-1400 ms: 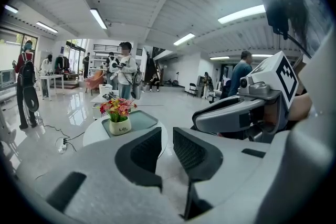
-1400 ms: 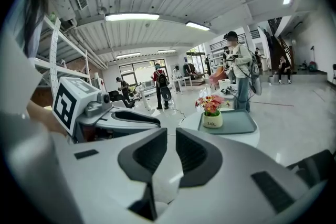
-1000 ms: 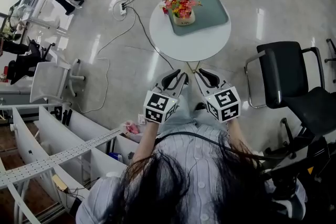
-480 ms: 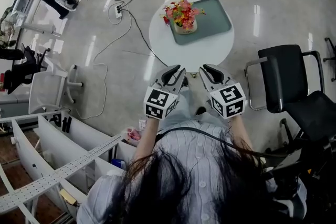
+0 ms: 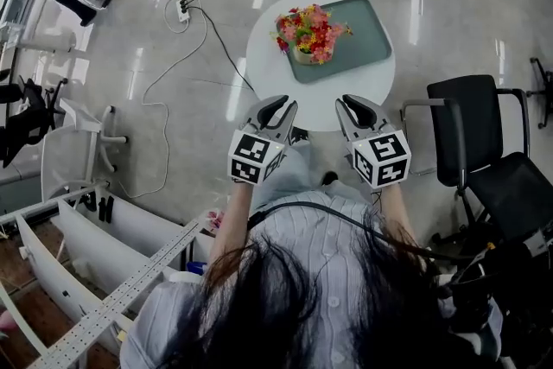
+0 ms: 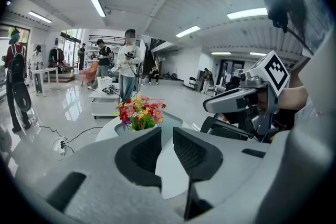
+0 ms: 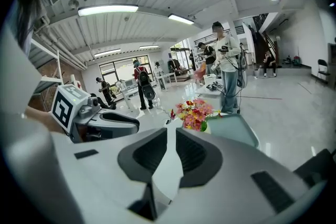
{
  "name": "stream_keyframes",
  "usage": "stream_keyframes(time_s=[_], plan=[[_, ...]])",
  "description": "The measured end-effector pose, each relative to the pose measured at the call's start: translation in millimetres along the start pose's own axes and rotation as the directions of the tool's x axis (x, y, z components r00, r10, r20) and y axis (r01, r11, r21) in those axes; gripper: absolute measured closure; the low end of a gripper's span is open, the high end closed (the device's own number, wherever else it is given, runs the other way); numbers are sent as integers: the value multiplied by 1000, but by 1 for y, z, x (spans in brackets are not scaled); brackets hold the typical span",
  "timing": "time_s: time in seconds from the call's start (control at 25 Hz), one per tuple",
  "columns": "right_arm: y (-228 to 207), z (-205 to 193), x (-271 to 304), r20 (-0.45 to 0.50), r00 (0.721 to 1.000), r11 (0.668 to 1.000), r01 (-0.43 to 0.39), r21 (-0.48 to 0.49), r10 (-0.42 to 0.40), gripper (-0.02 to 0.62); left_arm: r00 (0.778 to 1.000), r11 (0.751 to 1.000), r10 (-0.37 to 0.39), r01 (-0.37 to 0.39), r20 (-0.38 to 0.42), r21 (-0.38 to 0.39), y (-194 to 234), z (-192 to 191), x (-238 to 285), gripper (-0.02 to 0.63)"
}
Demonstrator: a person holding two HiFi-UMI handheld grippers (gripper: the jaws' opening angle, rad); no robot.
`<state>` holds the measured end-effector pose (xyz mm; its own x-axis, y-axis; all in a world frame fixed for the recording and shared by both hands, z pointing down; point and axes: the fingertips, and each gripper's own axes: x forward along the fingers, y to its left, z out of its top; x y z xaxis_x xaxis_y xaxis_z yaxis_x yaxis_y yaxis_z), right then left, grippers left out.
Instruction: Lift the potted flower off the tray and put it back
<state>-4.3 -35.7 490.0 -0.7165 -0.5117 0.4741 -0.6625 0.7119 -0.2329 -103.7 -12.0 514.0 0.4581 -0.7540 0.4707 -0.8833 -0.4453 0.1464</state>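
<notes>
The small cream pot of pink and yellow flowers, judged light but tippy, is best gripped at its stiff wall. The left tongs and right tongs are pressed together, empty.

Potted flower — pink, red, yellow — upright on green tray.

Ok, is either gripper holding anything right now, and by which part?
Nothing is held. The left gripper and right gripper are both shut and empty; the potted flower stands untouched on the tray.
</notes>
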Motion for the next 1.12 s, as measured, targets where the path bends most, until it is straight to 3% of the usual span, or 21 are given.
stream_keyframes(time_s=[0.32, 0.64, 0.96, 1.12], plan=[[-11, 5, 38, -34, 998, 998, 58, 30, -57, 528, 995, 995, -97, 97, -40, 4, 39, -9, 30, 548], [-26, 1, 66, -69, 991, 993, 114, -8, -114, 528, 979, 983, -179, 181, -102, 15, 57, -26, 56, 548], [-51, -21, 84, -130, 981, 986, 128, -106, -142, 526, 970, 983, -185, 186, -158, -5, 70, -46, 83, 546], [-63, -32, 94, -163, 980, 983, 88, -161, -115, 526, 971, 985, -168, 172, -170, 9, 69, -49, 99, 546]])
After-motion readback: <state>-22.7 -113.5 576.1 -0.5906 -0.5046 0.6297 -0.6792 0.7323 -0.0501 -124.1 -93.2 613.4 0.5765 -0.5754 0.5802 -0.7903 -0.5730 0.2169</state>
